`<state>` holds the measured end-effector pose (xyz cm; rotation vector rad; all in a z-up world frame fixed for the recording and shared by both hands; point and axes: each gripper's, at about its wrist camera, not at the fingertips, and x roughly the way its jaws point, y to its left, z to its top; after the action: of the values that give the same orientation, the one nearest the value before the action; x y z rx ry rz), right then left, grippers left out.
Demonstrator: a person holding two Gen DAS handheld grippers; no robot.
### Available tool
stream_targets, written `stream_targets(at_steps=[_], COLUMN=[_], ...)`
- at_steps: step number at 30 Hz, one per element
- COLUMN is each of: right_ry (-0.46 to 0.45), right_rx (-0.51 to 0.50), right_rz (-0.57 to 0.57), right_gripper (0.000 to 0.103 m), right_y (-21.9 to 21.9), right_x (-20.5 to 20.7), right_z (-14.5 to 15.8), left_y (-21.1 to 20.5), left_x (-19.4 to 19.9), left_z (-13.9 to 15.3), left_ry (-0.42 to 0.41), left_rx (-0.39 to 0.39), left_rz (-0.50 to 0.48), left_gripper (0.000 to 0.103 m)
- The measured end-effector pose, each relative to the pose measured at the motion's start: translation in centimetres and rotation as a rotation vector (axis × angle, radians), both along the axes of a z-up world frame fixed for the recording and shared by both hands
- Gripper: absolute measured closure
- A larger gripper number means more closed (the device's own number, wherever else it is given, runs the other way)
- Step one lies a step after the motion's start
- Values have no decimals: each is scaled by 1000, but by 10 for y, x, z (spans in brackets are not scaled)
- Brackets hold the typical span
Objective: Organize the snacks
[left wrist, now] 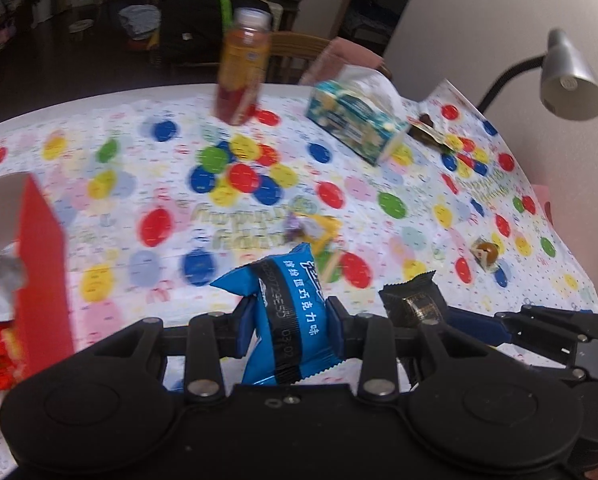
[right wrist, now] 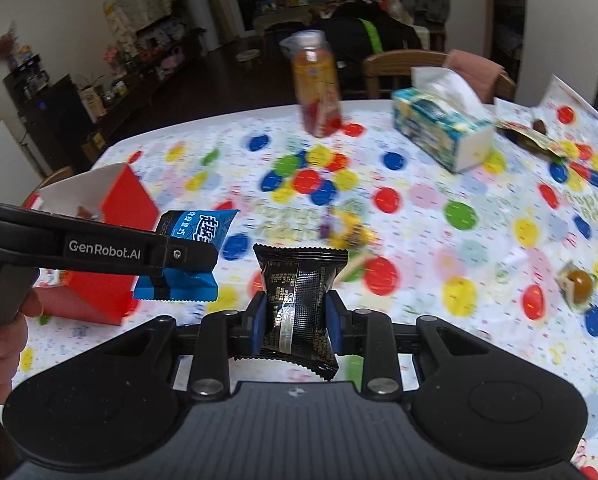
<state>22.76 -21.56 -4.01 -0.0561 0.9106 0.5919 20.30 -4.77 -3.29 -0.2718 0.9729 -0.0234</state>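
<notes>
Up off the table, two crinkly foil snack packets sit pinched in the claws. The left gripper clamps a blue packet with a black band and white print, its blue-padded fingers squeezing the pillow shape at the waist; the right gripper does the same to a black packet with a fine grid texture and zigzag-cut ends. The two packets hang side by side, near each other but apart.

Below them lies a glossy tablecloth printed with coloured balloons. Toward its left edge stands a red cardboard box, open at the top, white inside, with wrappers in it. Mid-table lies a small yellow-and-purple sweet, blurred; near the right edge lies a round brown sweet in clear wrap. At the far edge stands an orange-red plastic bottle with a pale cap, and to its right a rectangular tissue box with a white tissue sticking up. A grey metal lamp leans over the far right corner.
</notes>
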Motion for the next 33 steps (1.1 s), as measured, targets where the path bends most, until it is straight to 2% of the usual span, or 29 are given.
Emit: stream_targets(at_steps=[18,25,33], right_ry=[-34,-29,-18], right_rx=[20,16,-8], right_rz=[187,241,270], right_gripper=[73,73,73], right_y=[151,203,255], right_x=[-32,-39,-39], right_z=[26,25,15], left_y=[133,180,227], left_x=[-72,-92,-107], left_z=[21,24,13], left_ry=[-33,-43,-19], left_rx=[22,41,89], left_rz=[165,228,280], left_gripper=[68,68,68])
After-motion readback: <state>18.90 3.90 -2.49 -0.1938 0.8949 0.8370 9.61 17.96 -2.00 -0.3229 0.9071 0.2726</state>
